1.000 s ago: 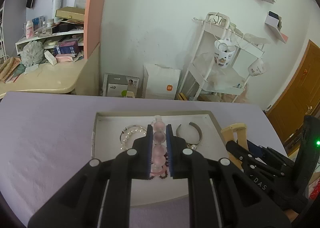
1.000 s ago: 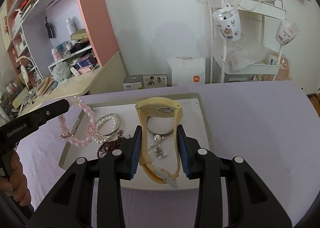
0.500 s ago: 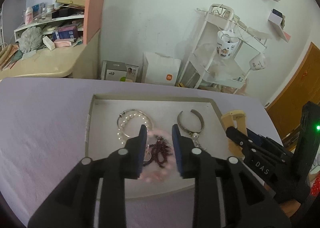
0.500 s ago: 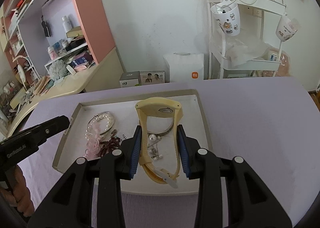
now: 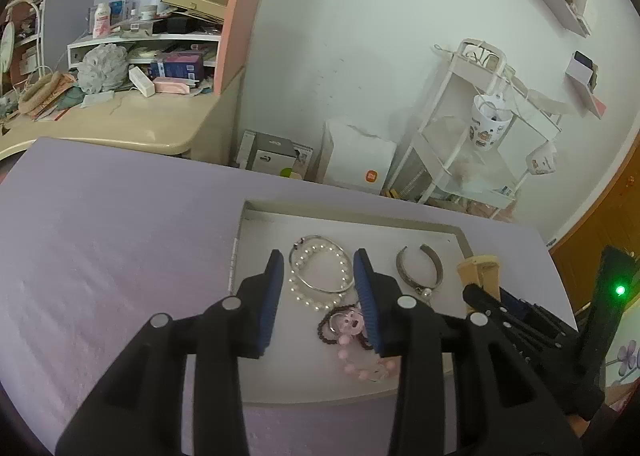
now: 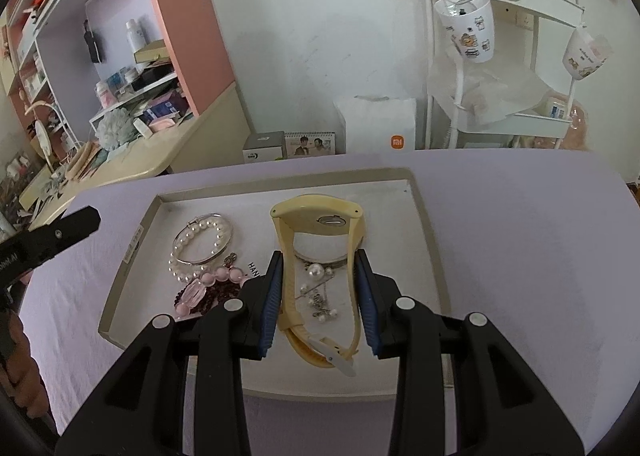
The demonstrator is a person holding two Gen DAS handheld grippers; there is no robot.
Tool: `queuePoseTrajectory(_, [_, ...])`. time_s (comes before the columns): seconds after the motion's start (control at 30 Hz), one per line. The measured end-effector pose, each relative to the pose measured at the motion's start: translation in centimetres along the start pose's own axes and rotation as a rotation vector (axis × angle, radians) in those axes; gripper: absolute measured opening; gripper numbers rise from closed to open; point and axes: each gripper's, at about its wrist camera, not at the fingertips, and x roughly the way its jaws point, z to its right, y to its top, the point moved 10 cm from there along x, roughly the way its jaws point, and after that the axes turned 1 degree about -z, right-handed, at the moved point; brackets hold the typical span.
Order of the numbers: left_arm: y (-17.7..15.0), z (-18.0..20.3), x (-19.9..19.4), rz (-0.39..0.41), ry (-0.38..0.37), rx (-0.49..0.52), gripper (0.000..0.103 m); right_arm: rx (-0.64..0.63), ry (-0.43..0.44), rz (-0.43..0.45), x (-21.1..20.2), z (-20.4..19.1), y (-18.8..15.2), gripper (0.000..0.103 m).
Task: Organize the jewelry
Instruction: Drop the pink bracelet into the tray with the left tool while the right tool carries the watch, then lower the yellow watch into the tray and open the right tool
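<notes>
A shallow grey tray (image 6: 420,211) on the lilac table holds a pearl bracelet (image 5: 320,276), a silver cuff (image 5: 420,270), a dark beaded bracelet (image 5: 326,330) and a pink bead bracelet (image 5: 360,366). My left gripper (image 5: 318,268) is open and empty above the tray's left part, over the pearl bracelet. My right gripper (image 6: 318,270) is shut on a yellow watch (image 6: 316,215) and holds it over the tray's middle; the watch also shows in the left wrist view (image 5: 478,272). In the right wrist view the pearl bracelet (image 6: 200,244), pink beads (image 6: 208,280) and small pearl earrings (image 6: 320,288) lie in the tray.
A cluttered beige desk (image 5: 120,123) and pink shelf unit (image 6: 188,27) stand beyond the table's far left. A white wire rack (image 6: 500,55) with hanging cups and a white bag (image 6: 380,123) stand against the wall. Bare lilac table (image 6: 520,236) lies right of the tray.
My left gripper opened and let go of the pink bead bracelet, which dropped into the tray onto the dark beads. The left gripper then shifted left. The right gripper still holds the watch.
</notes>
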Motion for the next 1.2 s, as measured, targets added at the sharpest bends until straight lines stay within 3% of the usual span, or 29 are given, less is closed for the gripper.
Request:
queuePoseTrajectory(0.23, [0.2,-0.7,-0.3,0.007,0.016,-0.006,0.037,0.006,0.0,-0.013,1.8,-0.5,0.0,0.038])
queuePoseTrajectory(0.33, [0.2,-0.9,-0.6,0.012,0.023,-0.008,0.041,0.009,0.015,0.006,1.3,-0.8,0.2,0.047])
queuePoseTrajectory(0.4, [0.3,-1.2,-1.0,0.022,0.031,-0.011,0.044,0.014,0.021,0.03,0.5,-0.7,0.5,0.063])
queuePoseTrajectory(0.57, [0.1,-1.4,-3.5,0.068,0.039,-0.014,0.055,0.057,0.021,0.095,-2.8,0.3,1.1,0.068])
queuePoseTrajectory(0.87, [-2.1,-0.6,-8.3,0.12,0.043,0.002,0.085,0.057,-0.055,0.209,-9.8,1.5,-0.1,0.102])
queuePoseTrajectory(1.03, [-3.9,0.5,-10.5,0.131,0.045,0.03,0.099,0.041,-0.072,0.233,-12.1,1.1,-1.2,0.102])
queuePoseTrajectory(1.2, [-5.4,1.3,-12.2,0.133,0.071,0.059,0.101,0.024,-0.058,0.248,-13.9,0.2,-2.1,0.102])
